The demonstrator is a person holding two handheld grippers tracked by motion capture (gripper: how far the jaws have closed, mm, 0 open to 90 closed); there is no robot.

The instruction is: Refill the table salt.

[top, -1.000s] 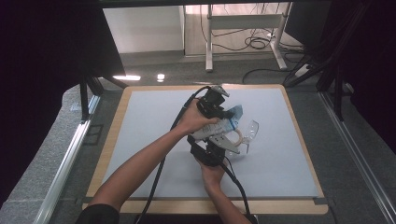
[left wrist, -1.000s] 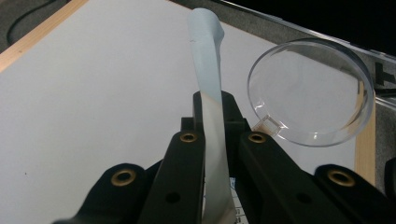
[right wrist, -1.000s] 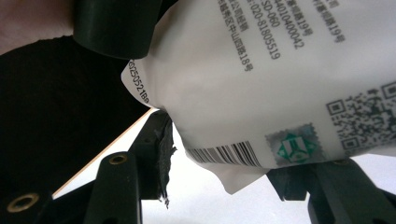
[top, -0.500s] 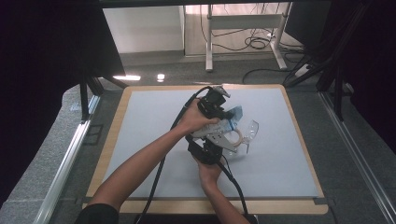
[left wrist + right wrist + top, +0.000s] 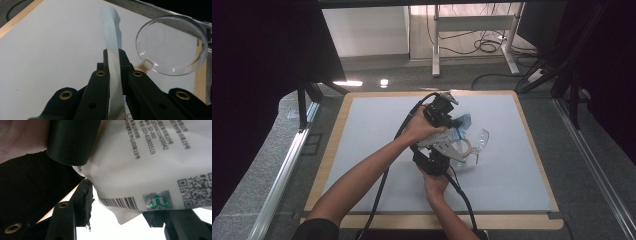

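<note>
packet [image 5: 111, 60]: thin, pale blue, printed white back, held edge-up.
glasses [image 5: 473, 145]: clear lens, tan arm, above the worktop.

Black tongs [image 5: 113, 75] with brass-ringed screw holes, black trailing cables [image 5: 382, 185], dark short sleeve [image 5: 314, 230]
</note>
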